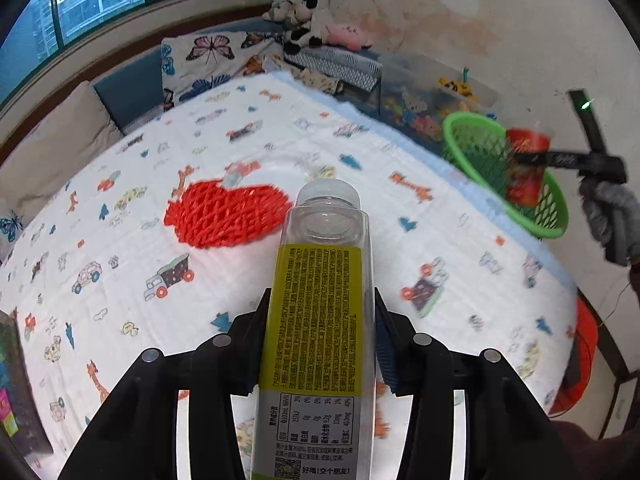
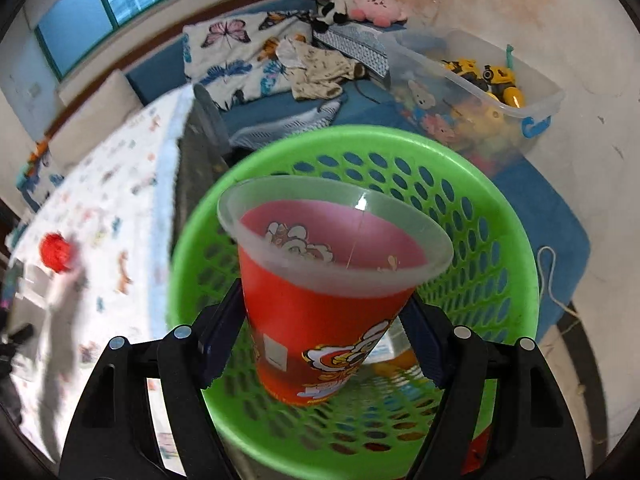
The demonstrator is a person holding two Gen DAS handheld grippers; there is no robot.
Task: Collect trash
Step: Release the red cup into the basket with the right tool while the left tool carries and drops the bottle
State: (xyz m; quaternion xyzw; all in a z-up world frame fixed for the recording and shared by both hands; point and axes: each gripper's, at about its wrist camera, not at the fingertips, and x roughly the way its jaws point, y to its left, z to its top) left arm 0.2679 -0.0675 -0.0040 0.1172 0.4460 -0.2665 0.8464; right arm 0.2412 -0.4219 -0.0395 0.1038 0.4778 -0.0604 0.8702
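Observation:
My left gripper [image 1: 320, 344] is shut on a clear plastic bottle [image 1: 320, 312] with a yellow-green label, held above the patterned bed sheet [image 1: 120, 248]; its cap end points away from me. An orange foam fruit net [image 1: 228, 216] lies on the sheet just beyond the bottle. My right gripper [image 2: 320, 340] is shut on a red popcorn cup [image 2: 320, 292], held over the mouth of the green perforated basket [image 2: 500, 264]. In the left wrist view the same cup [image 1: 526, 168] and basket [image 1: 556, 216] show at the right past the bed's edge, with a gloved hand behind them.
A clear storage bin [image 2: 500, 92] of toys sits behind the basket by the wall. Plush toys [image 1: 304, 20] and a butterfly pillow [image 1: 200, 64] lie at the bed's far end. The orange net [image 2: 56, 252] shows small at the left of the right wrist view.

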